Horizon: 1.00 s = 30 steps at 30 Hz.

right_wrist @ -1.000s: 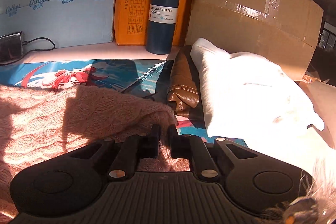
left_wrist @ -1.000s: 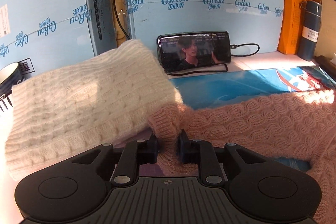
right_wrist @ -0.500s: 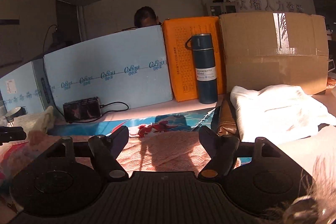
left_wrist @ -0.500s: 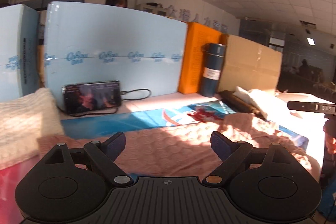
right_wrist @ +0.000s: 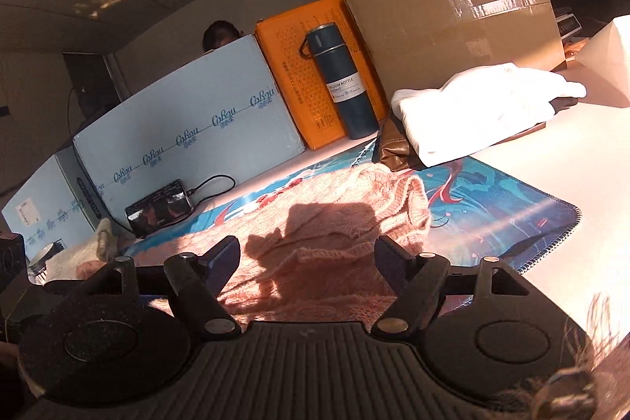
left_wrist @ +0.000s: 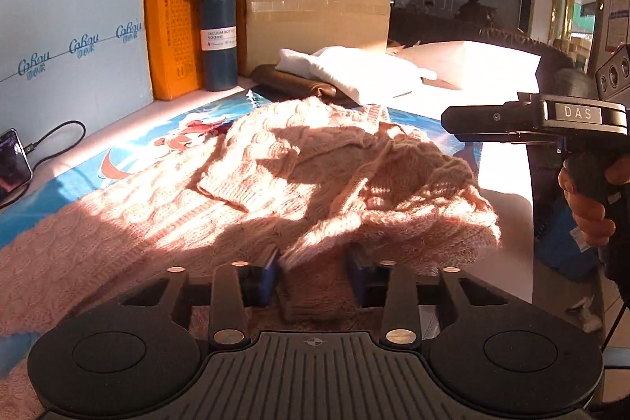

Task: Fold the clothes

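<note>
White table (right_wrist: 551,152) carries blue printed mat (right_wrist: 492,219) — pink knit sweater (left_wrist: 275,164) lies crumpled on mat. Along table's back edge: light-blue box (right_wrist: 189,128), orange box (right_wrist: 299,65), dark-blue bottle (right_wrist: 342,81), cardboard box (right_wrist: 453,26), phone (right_wrist: 157,211) with cable. Right back corner — brown leather item (right_wrist: 393,152), white folded cloth (right_wrist: 472,113) on top. Cream knit (right_wrist: 75,254) at left edge.

Pink sweaters (left_wrist: 299,160): one;
Folded garments: three;
Blue bottles (left_wrist: 217,32): one;
Phones (right_wrist: 157,212): one;
Boxes: four

Pink sweater (left_wrist: 275,160) cut off left; phone (left_wrist: 12,164) half cropped.
</note>
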Available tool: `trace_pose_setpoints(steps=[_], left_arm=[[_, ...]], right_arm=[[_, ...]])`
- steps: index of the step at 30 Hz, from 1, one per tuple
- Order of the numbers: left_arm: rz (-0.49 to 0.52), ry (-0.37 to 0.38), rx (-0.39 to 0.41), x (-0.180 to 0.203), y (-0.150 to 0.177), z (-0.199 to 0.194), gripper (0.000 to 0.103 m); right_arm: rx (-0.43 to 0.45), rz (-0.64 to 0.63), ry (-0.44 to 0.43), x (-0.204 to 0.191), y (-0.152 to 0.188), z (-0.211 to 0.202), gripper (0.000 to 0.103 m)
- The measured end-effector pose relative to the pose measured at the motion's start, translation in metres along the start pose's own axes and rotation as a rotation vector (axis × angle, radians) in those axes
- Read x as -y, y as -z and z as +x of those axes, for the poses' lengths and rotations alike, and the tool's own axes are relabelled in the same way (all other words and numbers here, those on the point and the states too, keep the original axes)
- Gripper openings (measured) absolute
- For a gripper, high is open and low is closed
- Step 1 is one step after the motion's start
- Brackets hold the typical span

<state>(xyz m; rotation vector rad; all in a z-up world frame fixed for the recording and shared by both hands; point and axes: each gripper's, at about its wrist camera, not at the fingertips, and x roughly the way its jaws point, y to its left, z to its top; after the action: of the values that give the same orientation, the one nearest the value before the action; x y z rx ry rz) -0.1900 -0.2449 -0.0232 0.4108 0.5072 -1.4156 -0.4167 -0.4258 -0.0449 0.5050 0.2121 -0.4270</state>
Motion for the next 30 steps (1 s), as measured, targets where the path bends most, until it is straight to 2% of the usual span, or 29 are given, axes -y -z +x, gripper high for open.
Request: trace_pose_setpoints(steps=[1,2,5,8,10,14,17,19,22,23,27,30], left_arm=[[0.001,0.018,0.017,0.001,-0.001,-0.004,0.006],[-0.009,0.027,0.041,0.001,-0.003,-0.010,0.003],[-0.049,0.032,0.125,-0.002,-0.012,-0.029,0.003],[-0.067,-0.036,0.170,-0.011,-0.022,-0.040,0.003],[-0.098,-0.086,0.153,-0.022,-0.025,-0.038,0.004],[-0.193,-0.118,0.063,-0.041,-0.015,-0.020,0.004],[-0.212,-0.148,0.014,-0.045,-0.008,-0.011,0.006],[-0.225,-0.181,0.004,-0.049,-0.006,-0.010,0.010],[-0.246,-0.192,-0.001,-0.055,-0.003,-0.012,0.013],[-0.251,-0.199,-0.002,-0.056,-0.001,-0.013,0.016],[-0.244,-0.226,-0.005,-0.058,0.006,-0.018,0.018],[-0.238,-0.247,0.005,-0.058,0.012,-0.025,0.018]], right_arm=[[0.001,0.004,-0.001,0.001,0.000,-0.001,0.074],[0.003,0.005,-0.003,0.002,0.000,-0.001,0.074],[0.012,0.002,-0.014,0.002,-0.002,-0.002,0.074],[0.022,0.001,-0.029,0.000,-0.005,-0.002,0.074],[0.027,0.001,-0.045,-0.003,-0.007,-0.001,0.074],[0.013,-0.001,-0.126,-0.015,-0.009,0.004,0.074],[-0.038,0.007,-0.225,-0.030,-0.008,0.015,0.074],[-0.073,-0.007,-0.275,-0.041,-0.005,0.024,0.074],[-0.129,-0.023,-0.324,-0.054,0.000,0.039,0.074],[-0.154,-0.026,-0.295,-0.056,0.003,0.045,0.074],[-0.228,-0.039,-0.138,-0.060,0.013,0.067,0.073],[-0.224,-0.165,-0.061,-0.074,0.024,0.072,0.073]])
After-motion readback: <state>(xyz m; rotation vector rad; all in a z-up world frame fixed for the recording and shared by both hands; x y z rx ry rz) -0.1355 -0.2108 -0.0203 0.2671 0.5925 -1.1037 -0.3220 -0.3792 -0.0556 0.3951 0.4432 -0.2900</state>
